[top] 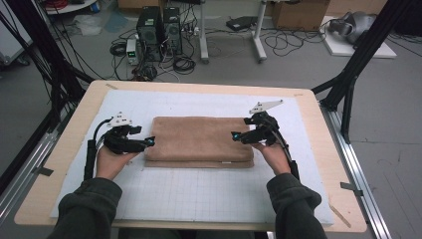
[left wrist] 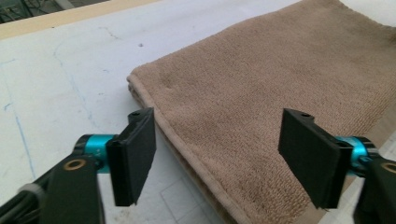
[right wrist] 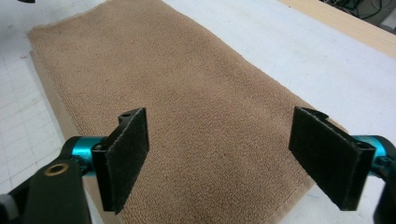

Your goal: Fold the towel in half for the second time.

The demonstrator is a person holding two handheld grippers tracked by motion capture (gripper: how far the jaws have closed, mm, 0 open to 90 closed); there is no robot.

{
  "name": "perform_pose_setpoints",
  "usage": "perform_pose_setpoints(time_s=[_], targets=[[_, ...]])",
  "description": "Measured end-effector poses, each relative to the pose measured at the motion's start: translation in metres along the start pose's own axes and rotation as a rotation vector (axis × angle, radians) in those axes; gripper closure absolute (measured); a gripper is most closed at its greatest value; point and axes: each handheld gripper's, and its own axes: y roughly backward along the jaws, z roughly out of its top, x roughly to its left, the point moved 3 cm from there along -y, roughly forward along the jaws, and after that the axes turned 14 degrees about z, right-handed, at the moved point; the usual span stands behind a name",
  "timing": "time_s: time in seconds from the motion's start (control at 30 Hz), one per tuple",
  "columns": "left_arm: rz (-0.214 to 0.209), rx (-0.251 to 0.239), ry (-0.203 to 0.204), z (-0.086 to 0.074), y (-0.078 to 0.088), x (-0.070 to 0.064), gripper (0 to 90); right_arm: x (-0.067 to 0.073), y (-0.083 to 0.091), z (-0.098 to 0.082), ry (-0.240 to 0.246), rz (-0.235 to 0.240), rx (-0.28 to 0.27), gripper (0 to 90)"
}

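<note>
Tabletop (top: 69,149): wood board w/ white gridded mat on top, flat; it carries the work.

Towel (top: 199,137): tan terry, folded to a long rectangle, lies flat on the mat betw. the two tongs. A lower layer sticks out along the edge nearest the person, so the fold is not flush.

Left tongs (top: 149,142): at the towel's left short end, tips just at its edge. In the left gripper view the jaws stand wide apart, nothing pinched; the towel's hemmed corner (left wrist: 140,84) sits ahead of and betw. the jaws, the hem running under the gap.

Right tongs (top: 236,135): at the towel's right short end, over the cloth. In the right gripper view (right wrist: 219,158) the jaws also stand wide, empty, w/ towel surface below the gap and its near corner by the right-hand jaw.

Judgement: step in hand looks like taking or re-taking both ends for a further fold or straightening.

Recs:
- Lower each pair so one jaw goes under all layers at the corner, not top layer alone.
- Close both at matching spots, same dist. from the hem.
- Lift evenly; uneven pull likely skews the stack.
- Check the protruding lower layer before creasing.
</note>
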Motion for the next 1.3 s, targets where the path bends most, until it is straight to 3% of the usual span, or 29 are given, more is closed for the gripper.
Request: perform_pose_setpoints(time_s=[0.17,0.43,1.3], targets=[[-0.004,-0.012,0.021,-0.004,0.004,0.004,17.5,0.002,0.001,-0.004,0.006,-0.009,-0.009,17.4],[0.013,-0.007,0.013,-0.005,0.008,0.003,8.6,0.006,0.003,-0.013,-0.009,-0.006,-0.033,16.2],[-0.022,0.0,-0.021,-0.007,0.024,-0.005,6.5,0.02,0.017,-0.035,0.007,-0.025,-0.033,12.3]])
